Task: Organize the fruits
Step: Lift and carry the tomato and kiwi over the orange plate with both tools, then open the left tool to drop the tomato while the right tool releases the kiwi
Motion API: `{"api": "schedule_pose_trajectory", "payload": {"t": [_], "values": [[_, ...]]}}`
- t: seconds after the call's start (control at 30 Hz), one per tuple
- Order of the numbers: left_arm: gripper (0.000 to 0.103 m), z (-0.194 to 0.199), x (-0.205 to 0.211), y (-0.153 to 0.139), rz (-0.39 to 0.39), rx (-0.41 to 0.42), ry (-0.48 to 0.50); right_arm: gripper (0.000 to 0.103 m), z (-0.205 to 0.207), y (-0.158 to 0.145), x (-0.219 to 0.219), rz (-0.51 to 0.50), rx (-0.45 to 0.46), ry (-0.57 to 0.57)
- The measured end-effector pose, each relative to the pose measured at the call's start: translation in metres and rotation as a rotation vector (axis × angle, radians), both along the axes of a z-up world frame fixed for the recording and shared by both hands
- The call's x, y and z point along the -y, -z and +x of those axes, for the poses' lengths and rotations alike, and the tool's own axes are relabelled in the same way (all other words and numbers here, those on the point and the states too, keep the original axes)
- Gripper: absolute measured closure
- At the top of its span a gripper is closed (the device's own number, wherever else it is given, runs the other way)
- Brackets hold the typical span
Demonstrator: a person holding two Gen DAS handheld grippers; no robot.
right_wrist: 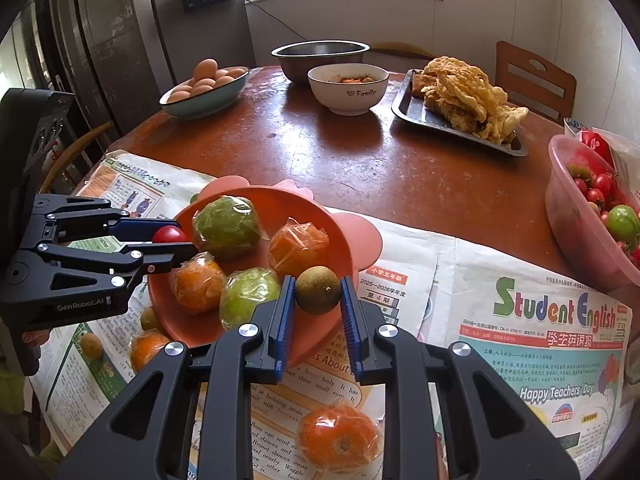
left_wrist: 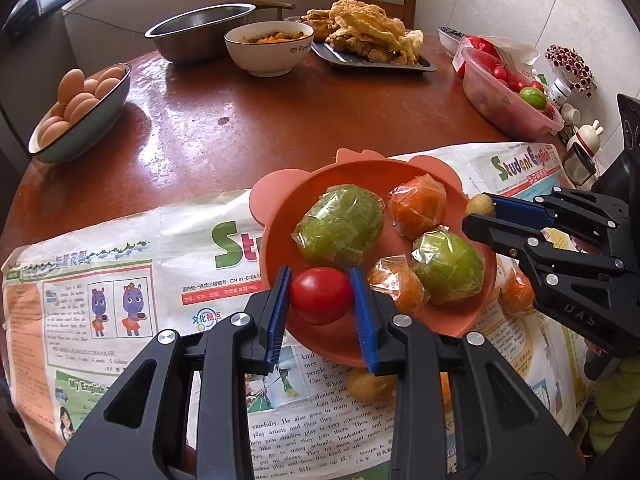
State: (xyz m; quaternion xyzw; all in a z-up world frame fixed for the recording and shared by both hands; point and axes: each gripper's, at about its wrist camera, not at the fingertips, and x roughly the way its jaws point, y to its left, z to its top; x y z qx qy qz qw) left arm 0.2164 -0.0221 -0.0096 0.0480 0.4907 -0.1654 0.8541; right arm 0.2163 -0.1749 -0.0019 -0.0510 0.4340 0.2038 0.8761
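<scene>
An orange bear-eared plate (left_wrist: 288, 208) (right_wrist: 344, 236) sits on newspaper and holds wrapped green fruits (left_wrist: 340, 228) (right_wrist: 226, 226) and wrapped oranges (left_wrist: 418, 206) (right_wrist: 298, 246). My left gripper (left_wrist: 322, 296) (right_wrist: 172, 242) is shut on a red cherry tomato (left_wrist: 321, 295) (right_wrist: 168, 234) over the plate's near edge. Over the plate's other rim, my right gripper (right_wrist: 318, 290) (left_wrist: 478, 210) is shut on a small brown-green longan-like fruit (right_wrist: 318, 290) (left_wrist: 480, 205). Another wrapped orange (right_wrist: 338, 438) lies loose on the newspaper, as do a small brown fruit (left_wrist: 370, 384) and others (right_wrist: 146, 346).
On the brown round table stand a bowl of eggs (left_wrist: 80, 108), a steel basin (left_wrist: 200, 32), a white bowl (left_wrist: 268, 48), a tray of fried food (left_wrist: 372, 40) and a pink tub of tomatoes (right_wrist: 592, 208). A chair (right_wrist: 534, 80) is behind the table.
</scene>
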Motion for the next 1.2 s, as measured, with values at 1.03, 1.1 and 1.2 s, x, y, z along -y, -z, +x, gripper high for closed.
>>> {"api": "schedule_pose_trajectory", "payload": {"t": [1.03, 1.1, 1.2], "values": [[0.080, -0.0014, 0.0006, -0.0014, 0.001, 0.000, 0.000, 0.071, -0.0008, 0.0031, -0.0025, 0.002, 0.007, 0.005], [0.080, -0.0025, 0.0004, -0.0024, 0.000, 0.001, -0.002, 0.070, -0.0019, 0.0022, -0.0005, 0.004, 0.010, 0.009], [0.080, -0.0032, -0.0004, -0.0041, -0.002, 0.002, -0.003, 0.068, -0.0029, 0.0009, 0.0020, 0.008, 0.013, 0.014]]}}
